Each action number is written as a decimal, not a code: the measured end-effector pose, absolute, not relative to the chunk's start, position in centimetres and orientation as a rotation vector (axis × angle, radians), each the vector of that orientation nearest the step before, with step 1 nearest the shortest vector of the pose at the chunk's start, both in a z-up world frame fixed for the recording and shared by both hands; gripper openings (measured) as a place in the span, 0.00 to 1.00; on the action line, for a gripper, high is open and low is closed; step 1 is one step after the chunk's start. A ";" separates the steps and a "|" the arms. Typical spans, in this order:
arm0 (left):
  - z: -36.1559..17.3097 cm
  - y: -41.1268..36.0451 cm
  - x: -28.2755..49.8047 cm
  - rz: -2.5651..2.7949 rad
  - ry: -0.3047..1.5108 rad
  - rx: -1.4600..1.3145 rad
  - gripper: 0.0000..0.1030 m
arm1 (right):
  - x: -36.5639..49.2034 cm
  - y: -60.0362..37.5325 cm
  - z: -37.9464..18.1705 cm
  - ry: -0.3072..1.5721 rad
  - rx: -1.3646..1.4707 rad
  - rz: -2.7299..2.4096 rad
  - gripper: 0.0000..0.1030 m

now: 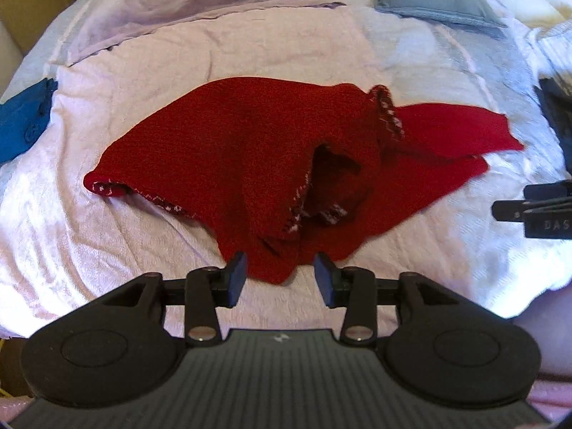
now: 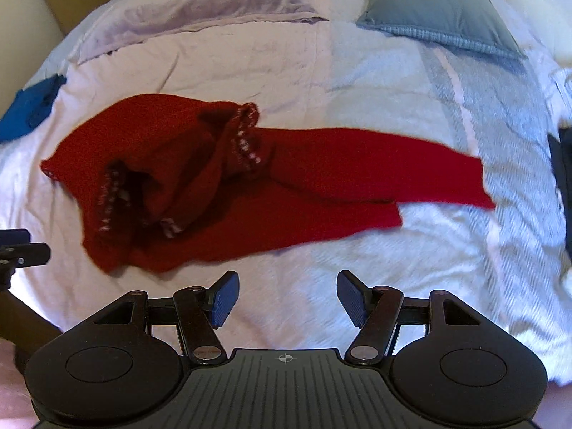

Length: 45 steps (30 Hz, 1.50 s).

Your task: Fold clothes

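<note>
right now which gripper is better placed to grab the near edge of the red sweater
Left. The left gripper is open with the red sweater's near hem right between its fingertips. The right gripper, also open, faces bare bedspread, with the sweater off to its left.

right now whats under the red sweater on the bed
The red sweater lies crumpled on a pale lilac bedspread, which shows all around it. Its own lower layer pokes out on the right. Whatever else might lie beneath the folds is covered.

Blue garment (image 1: 21,121) cut off at left edge; dark object (image 2: 563,178) cropped right.
</note>
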<state>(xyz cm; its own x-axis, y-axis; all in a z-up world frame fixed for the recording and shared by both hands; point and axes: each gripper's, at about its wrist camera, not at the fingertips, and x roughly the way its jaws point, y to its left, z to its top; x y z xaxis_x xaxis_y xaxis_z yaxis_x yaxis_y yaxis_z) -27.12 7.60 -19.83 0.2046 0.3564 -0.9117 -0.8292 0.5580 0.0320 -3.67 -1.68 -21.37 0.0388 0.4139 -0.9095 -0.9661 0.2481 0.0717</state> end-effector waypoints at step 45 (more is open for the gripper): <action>-12.4 15.9 -34.0 1.286 0.783 -0.112 0.10 | -2.8 5.7 -17.8 0.126 -0.740 1.547 0.12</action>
